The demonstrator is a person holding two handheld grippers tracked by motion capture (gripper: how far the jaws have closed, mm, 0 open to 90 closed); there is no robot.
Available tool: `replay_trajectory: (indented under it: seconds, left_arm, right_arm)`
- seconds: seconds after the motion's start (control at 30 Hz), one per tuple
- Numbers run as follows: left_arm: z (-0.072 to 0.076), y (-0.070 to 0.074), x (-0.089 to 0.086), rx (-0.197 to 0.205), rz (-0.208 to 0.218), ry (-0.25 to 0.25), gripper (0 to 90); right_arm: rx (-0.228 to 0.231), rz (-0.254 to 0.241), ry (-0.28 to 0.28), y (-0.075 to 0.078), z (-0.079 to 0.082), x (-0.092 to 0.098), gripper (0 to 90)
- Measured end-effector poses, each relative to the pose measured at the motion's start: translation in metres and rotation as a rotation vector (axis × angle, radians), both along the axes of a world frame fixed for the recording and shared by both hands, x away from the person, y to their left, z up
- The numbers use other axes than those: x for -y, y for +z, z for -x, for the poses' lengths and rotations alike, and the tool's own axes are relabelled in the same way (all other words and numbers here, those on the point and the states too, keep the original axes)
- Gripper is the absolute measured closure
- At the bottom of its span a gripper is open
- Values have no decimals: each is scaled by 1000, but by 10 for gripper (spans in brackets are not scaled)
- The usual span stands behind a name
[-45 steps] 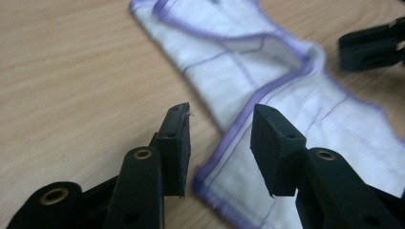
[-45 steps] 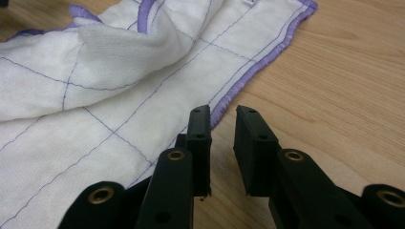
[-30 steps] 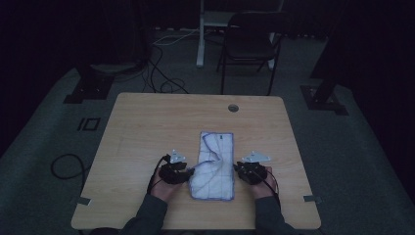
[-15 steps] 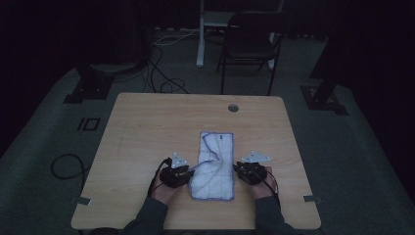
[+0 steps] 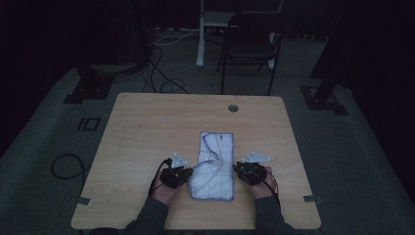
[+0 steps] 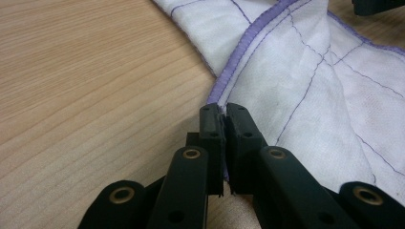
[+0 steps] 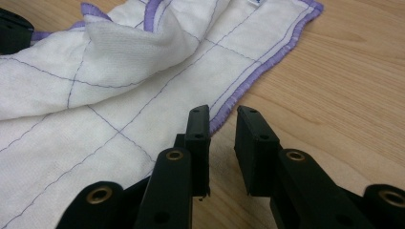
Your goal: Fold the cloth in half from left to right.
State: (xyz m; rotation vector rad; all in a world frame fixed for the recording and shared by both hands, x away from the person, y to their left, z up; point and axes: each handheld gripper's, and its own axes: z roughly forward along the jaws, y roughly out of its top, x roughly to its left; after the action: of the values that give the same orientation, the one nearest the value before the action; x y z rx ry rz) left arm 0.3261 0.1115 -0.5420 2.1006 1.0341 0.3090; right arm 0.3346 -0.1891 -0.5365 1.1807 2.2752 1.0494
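A white cloth (image 5: 215, 161) with a purple hem and thin purple grid lines lies lengthwise on the wooden table (image 5: 147, 132), rumpled in its middle. My left gripper (image 5: 188, 175) sits at the cloth's near left side. Its jaws have just been closing and now pinch the hemmed edge of the cloth (image 6: 310, 81); in the left gripper view the left gripper (image 6: 222, 112) shows no gap. My right gripper (image 5: 240, 170) rests at the cloth's near right side. In the right gripper view the right gripper (image 7: 222, 117) has a clear gap, and the purple hem of the cloth (image 7: 143, 95) runs up to its left jaw.
A round cable hole (image 5: 233, 107) lies in the table's far side. Beyond the table stand a dark chair (image 5: 254, 44) and cables on the grey floor (image 5: 161, 73). Bare wood lies to the left, right and far side of the cloth.
Both hands have stayed in place at the cloth's two sides. At this size the cloth shows no clear shift.
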Motion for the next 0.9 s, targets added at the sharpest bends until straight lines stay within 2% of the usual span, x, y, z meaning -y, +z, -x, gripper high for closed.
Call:
replay_trajectory:
  seconds: [0.1,0.27,0.43,0.57,0.9]
  left_arm:
    - [0,1,-1,-12,21,0,872]
    - [2,6,2,-4,44,-15,872]
    - [7,17,9,13,80,-52,872]
    - [8,21,16,11,103,-79,872]
    - [14,23,45,15,98,-161,872]
  right_arm:
    - [-1,-1,-2,0,0,0,763]
    - [-1,-2,-4,0,0,0,762]
    - [2,-1,-5,0,0,1,762]
    - [2,-2,-5,0,0,1,762]
    - [4,-3,-6,1,0,2,762]
